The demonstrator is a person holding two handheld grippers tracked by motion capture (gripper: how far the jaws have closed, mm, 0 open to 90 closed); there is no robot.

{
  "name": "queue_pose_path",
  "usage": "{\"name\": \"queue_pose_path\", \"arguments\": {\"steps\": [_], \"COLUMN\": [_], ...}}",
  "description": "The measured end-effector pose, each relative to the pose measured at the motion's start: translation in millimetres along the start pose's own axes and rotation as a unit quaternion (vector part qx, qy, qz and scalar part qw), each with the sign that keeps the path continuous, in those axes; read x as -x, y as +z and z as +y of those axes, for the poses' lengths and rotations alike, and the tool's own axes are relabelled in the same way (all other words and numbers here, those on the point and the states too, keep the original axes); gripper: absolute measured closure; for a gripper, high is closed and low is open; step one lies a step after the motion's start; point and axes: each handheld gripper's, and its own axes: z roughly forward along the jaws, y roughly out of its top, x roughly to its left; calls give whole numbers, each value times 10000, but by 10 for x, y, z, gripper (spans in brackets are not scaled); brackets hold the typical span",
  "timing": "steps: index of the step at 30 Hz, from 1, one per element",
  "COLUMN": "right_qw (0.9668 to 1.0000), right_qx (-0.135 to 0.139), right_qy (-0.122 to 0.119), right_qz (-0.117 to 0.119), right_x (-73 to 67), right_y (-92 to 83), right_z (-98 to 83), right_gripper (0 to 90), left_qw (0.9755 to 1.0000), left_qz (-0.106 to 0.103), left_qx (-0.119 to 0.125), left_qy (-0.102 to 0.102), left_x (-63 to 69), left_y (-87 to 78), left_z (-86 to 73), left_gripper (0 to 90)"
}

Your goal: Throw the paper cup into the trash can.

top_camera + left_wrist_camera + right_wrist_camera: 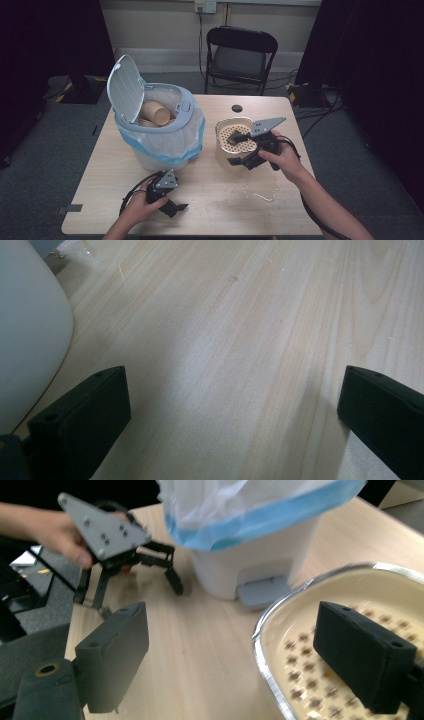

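A cream strainer bowl [223, 150] with a perforated bottom stands on the right of the table. My right gripper [236, 148] is open astride its near rim, one jaw over the inside and the other outside above the table. In the right gripper view the bowl's rim [264, 630] runs between the jaws of my right gripper [232, 625] without touching the pads. My left gripper [175, 207] rests low on the table at the front left, in front of the white bin [160, 150]. In the left gripper view the jaws of my left gripper [232, 385] stand wide over bare wood.
The bin has its lid [125, 87] raised, a blue-banded bag liner and paper cups [155, 114] inside; its pedal [262, 591] faces the strainer. Pale scraps [260, 192] lie near the front right. A small black disc [237, 108] sits at the far edge, a black chair [240, 55] behind.
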Motion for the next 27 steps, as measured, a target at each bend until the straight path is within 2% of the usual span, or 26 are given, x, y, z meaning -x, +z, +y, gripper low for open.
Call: {"name": "queue_pose_path", "arguments": {"steps": [6,8,12,16,22,27], "right_qw": [9998,9998,9999,9998,9999,9998], "right_qx": [-158,-142,-15,-21,-45,-162], "right_qy": [-21,-98,-53,-77,-137,-100], "right_qz": [78,-81,-148,-175,-27,65], "right_x": [-98,-130,-136,-152,-224,-298], "right_y": [72,86,69,13,-85,-36], "right_z": [-204,-259,-300,-288,-282,-453], "right_gripper": [135,132,134,135,137,137], "left_qw": [10000,10000,10000,10000,10000,10000], "left_qz": [0,-2,-1,-1,0,-1], "left_qx": [0,-2,0,-1,4,-3], "left_qy": [3,3,2,4,1,3], "left_x": [0,0,0,0,0,0], "left_y": [0,0,0,0,0,-1], "left_z": [0,0,0,0,0,0], "left_gripper": [0,0,0,0,0,0]}}
